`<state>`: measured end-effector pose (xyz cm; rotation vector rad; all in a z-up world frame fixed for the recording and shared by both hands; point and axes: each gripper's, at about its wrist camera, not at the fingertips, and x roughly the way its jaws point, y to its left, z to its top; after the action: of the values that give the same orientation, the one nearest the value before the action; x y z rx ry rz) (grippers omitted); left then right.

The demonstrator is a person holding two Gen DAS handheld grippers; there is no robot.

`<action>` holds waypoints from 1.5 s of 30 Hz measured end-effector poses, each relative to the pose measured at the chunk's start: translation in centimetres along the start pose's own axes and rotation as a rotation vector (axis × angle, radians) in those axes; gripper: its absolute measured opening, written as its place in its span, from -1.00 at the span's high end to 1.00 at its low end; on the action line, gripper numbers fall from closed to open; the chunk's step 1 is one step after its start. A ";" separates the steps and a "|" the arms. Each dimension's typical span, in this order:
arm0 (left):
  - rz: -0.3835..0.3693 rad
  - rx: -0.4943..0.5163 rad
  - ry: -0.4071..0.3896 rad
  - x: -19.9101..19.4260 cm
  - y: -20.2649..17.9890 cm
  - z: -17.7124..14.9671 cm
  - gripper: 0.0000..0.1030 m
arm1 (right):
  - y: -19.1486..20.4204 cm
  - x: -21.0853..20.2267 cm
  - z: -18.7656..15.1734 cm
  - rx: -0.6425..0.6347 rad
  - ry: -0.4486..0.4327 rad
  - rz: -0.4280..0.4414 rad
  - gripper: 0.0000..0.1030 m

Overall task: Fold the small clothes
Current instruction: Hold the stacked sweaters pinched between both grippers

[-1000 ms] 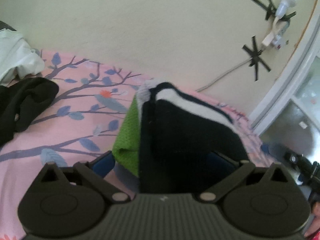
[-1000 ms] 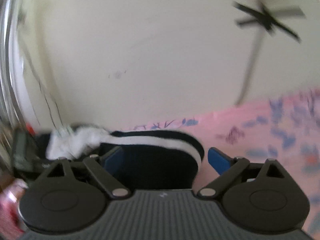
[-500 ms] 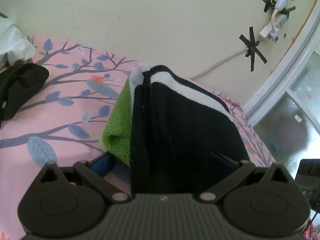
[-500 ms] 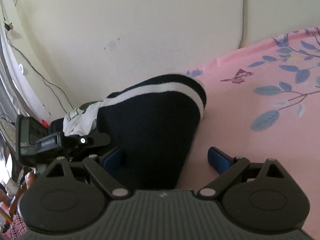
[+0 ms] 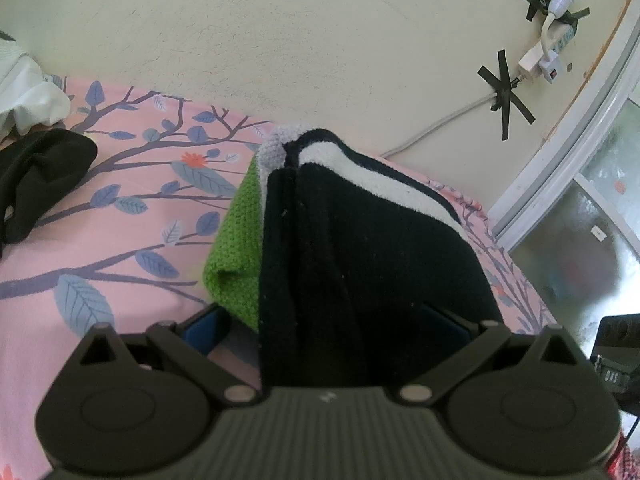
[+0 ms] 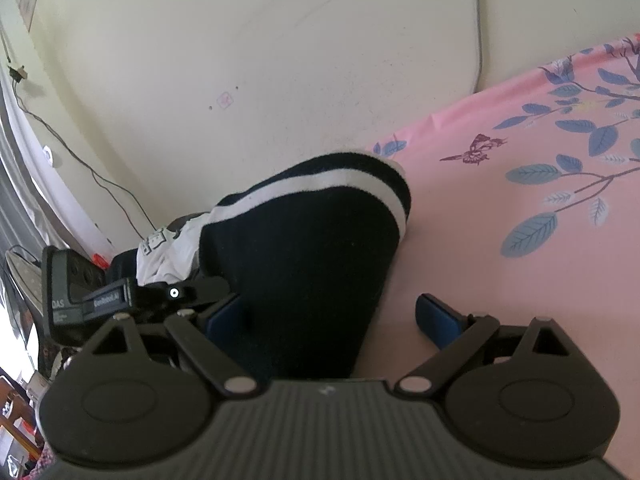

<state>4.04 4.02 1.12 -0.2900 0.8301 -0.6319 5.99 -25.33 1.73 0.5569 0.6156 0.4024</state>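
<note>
A folded stack of small clothes lies on the pink floral bed sheet: a black garment with a white stripe on top, a green knit piece and a grey-white one under it. My left gripper is open, its blue pads either side of the stack's near end. In the right wrist view the black striped garment lies between the wide-apart pads of my open right gripper; the right pad stands off the cloth. The other gripper's body shows at left.
A crumpled black garment and white clothes lie at the far left of the bed. The cream wall runs close behind, with a taped cable and plug. A window frame is at right.
Both views have shifted slightly closer to the stack. The right view was blurred a second ago and has settled beside the black garment. Both jaws stay apart.
</note>
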 end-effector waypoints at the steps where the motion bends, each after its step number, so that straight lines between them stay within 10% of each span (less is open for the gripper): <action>1: -0.004 -0.006 0.000 0.0 0.1 0.0 -1.00 | 0.0 0.0 0.0 0.001 0.000 0.000 -0.76; 45: -0.002 -0.008 0.003 0.0 0.0 0.0 -1.00 | 0.0 0.0 -0.1 0.010 -0.004 0.003 -0.76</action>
<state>4.06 4.01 1.16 -0.2978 0.8352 -0.6310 5.89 -25.28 1.69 0.5684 0.6136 0.4011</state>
